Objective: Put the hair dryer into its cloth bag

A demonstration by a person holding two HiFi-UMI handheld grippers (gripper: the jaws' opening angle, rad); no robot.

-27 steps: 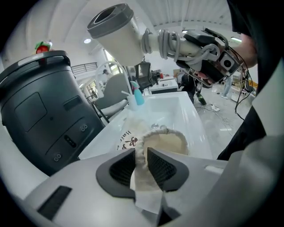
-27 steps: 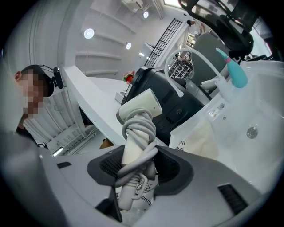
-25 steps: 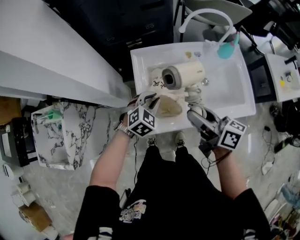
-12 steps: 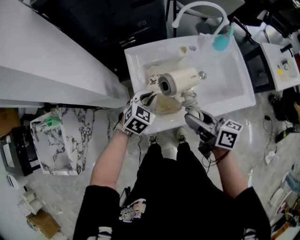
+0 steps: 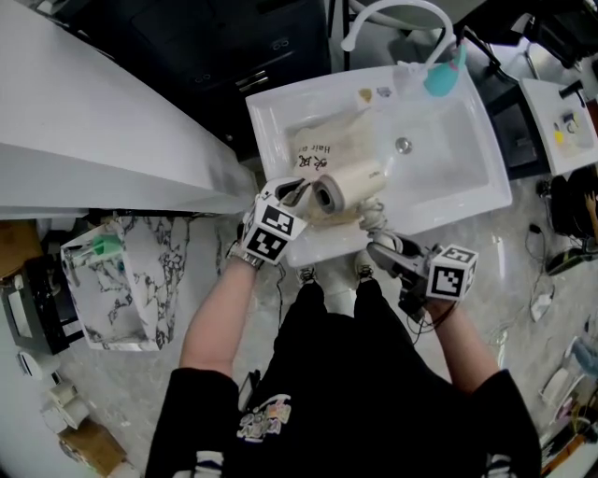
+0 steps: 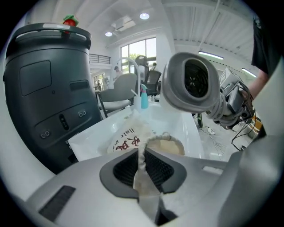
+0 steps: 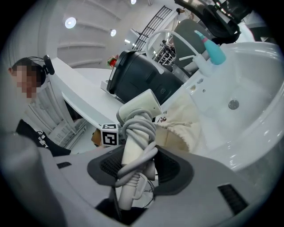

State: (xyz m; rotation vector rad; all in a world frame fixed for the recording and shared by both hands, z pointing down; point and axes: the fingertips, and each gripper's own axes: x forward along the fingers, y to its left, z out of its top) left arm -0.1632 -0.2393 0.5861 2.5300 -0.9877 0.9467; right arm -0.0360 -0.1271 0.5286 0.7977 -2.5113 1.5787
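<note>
Cream cloth: bag (image 5: 325, 152), one item, lying in the white sink (image 5: 467, 201). Printed side up, red and black lettering showing. Open mouth with corded hem turned toward the near rim.

Cream plastic: dryer (image 5: 348, 185), one item, held in the air over the near part of the sink. Its barrel sits just above the bag's mouth, not inside it. The round grey end faces the left tongs. A grey cord (image 7: 141, 128) is wound in several turns round the handle.

Left tongs (image 6: 141, 166): at the near rim of the sink, beside the dryer's grey end. Jaws have just been closing and stand nearly together, pinching a fold of the bag's hem between the pads. The hem rises out of the grip and loops round the mouth beyond.

Right tongs (image 7: 137, 166): below the sink's near rim in the head view. Jaws stand wide, clamped on the dryer's cord-wrapped handle, which stands upright between the pads with the barrel at the top.

Sink fittings: white curved tap (image 5: 392, 14) at the far edge; teal bottle (image 5: 441, 79) on the far right corner; drain (image 5: 403, 145) bare, right of the bag.

Surroundings: dark grey cabinet (image 6: 49, 88) left of the sink.
</note>
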